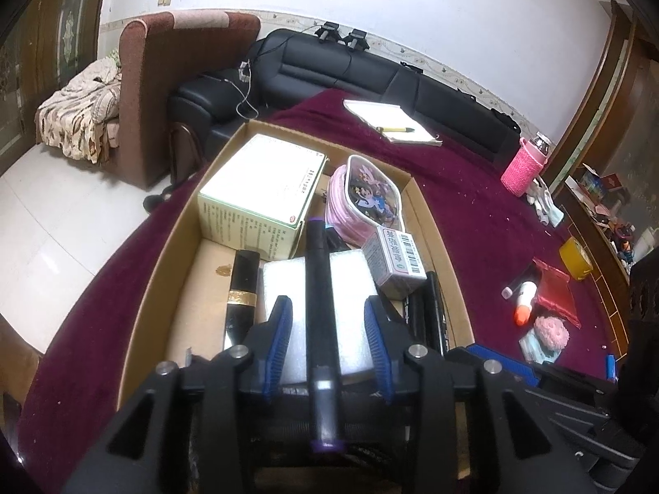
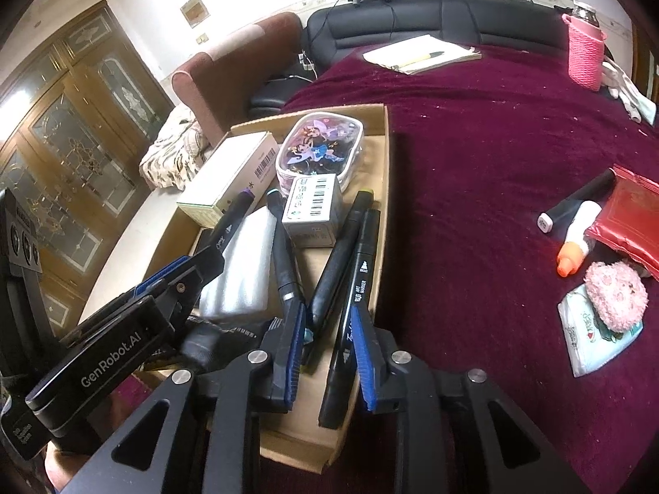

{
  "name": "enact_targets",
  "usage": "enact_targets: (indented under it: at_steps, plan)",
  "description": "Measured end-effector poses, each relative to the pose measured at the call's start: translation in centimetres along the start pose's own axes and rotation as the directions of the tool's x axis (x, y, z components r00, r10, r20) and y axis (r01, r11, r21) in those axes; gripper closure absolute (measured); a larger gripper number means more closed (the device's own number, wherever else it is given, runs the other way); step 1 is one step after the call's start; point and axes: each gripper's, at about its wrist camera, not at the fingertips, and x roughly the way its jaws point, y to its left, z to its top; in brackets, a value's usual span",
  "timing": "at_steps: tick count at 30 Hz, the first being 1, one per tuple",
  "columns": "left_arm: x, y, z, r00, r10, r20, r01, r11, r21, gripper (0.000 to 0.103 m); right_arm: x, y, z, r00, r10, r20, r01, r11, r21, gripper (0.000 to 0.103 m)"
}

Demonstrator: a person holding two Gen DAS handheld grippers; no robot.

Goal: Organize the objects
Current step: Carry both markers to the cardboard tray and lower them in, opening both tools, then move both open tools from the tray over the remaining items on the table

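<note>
An open cardboard box (image 1: 164,255) on the maroon cloth holds a green-white carton (image 1: 259,189), a pink cartoon pouch (image 1: 366,197), a small barcode box (image 1: 397,263), a white foam packet (image 1: 284,280) and a black tube with a gold band (image 1: 241,296). A black marker with purple ends (image 1: 319,288) lies on the foam between the blue pads of my left gripper (image 1: 329,337), with a gap on each side. My right gripper (image 2: 329,350) stands over the box's right side. A black labelled marker (image 2: 356,271) lies between its pads, clear of the left pad. Other black markers (image 2: 284,255) lie beside it.
On the cloth to the right lie a white-capped marker (image 2: 576,201), a white and orange tube (image 2: 576,234), a red pouch (image 2: 630,218), a pink fluffy thing (image 2: 615,290) and a tissue pack (image 2: 593,341). A notebook with a pen (image 2: 424,53) and a pink-sleeved bottle (image 2: 585,53) stand farther back.
</note>
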Motion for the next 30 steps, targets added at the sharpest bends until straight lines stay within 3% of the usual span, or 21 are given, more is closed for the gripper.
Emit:
enact_targets:
  at_steps: [7, 11, 17, 30]
  plan:
    - [-1.5, -0.9, -1.3, 0.998, 0.044, 0.053, -0.046, 0.998, 0.043, 0.064, -1.2, 0.0, -1.0, 1.0, 0.014, 0.013, -0.014, 1.0, -0.015, 0.076]
    - [-2.2, -1.7, -2.0, 0.996, 0.059, 0.074, -0.064, 0.996, 0.065, 0.063, -2.1, -0.3, -1.7, 1.0, 0.014, 0.024, -0.014, 1.0, -0.018, 0.066]
    - [-3.4, -3.6, -3.0, 0.982, 0.111, 0.152, -0.13, 0.983, 0.126, 0.057, -3.4, -1.8, -2.1, 0.999, 0.007, 0.051, -0.007, 1.0, -0.003, 0.065]
    - [-4.1, -7.5, -4.4, 0.976, 0.123, 0.182, -0.163, 0.961, 0.224, 0.044, -6.2, -6.9, -2.7, 0.996, -0.003, 0.089, -0.004, 0.997, 0.073, 0.064]
